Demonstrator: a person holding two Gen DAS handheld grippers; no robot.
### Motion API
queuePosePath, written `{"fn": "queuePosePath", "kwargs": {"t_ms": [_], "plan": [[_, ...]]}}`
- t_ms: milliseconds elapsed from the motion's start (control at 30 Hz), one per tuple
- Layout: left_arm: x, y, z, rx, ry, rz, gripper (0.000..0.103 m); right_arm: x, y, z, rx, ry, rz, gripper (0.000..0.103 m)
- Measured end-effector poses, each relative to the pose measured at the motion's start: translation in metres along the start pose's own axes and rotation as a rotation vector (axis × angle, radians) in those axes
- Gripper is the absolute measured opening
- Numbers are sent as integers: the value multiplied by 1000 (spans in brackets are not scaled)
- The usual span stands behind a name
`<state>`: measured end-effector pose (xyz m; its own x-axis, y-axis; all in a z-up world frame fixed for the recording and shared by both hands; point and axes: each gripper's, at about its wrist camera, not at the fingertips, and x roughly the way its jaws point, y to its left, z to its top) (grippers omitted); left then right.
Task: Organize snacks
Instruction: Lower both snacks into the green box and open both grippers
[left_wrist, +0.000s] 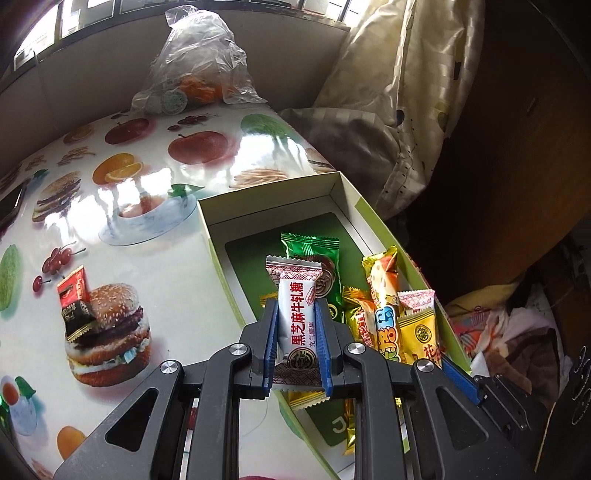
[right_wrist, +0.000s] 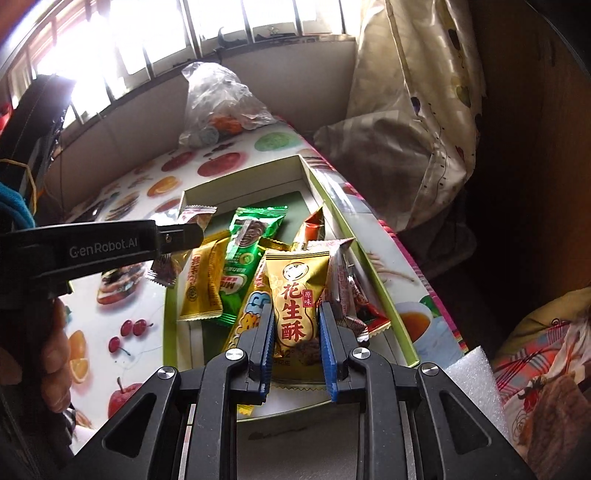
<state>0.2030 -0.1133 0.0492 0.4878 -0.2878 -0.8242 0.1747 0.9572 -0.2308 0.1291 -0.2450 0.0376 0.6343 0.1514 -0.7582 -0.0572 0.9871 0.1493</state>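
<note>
My left gripper (left_wrist: 295, 314) is shut on a white nougat candy (left_wrist: 297, 314) with red lettering and holds it over the near left wall of the green-edged box (left_wrist: 218, 258). My right gripper (right_wrist: 296, 314) is shut on a gold peanut-crisp packet (right_wrist: 295, 291) above the box (right_wrist: 369, 266). The box holds a green wafer packet (right_wrist: 251, 251), a gold packet (right_wrist: 203, 280), a yellow cartoon bar (left_wrist: 384, 306) and more. The left gripper also shows in the right wrist view (right_wrist: 184, 236) with the white candy's end (right_wrist: 195, 214) sticking out. The right gripper's blue finger shows in the left wrist view (left_wrist: 461, 380).
A red and black candy (left_wrist: 75, 299) lies on the food-print tablecloth (left_wrist: 147, 184), left of the box. A clear plastic bag (left_wrist: 199, 62) with snacks sits at the table's far end. Curtains (left_wrist: 406, 92) hang at the right, clutter lies below (left_wrist: 517, 325).
</note>
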Motion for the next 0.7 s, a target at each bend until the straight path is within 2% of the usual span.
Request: {"fn": "queuePosePath", "kwargs": {"t_ms": [700], "plan": [[7,-7,-4,20,3,9,21,12,-5,5,-12,-22,-23,24]]}}
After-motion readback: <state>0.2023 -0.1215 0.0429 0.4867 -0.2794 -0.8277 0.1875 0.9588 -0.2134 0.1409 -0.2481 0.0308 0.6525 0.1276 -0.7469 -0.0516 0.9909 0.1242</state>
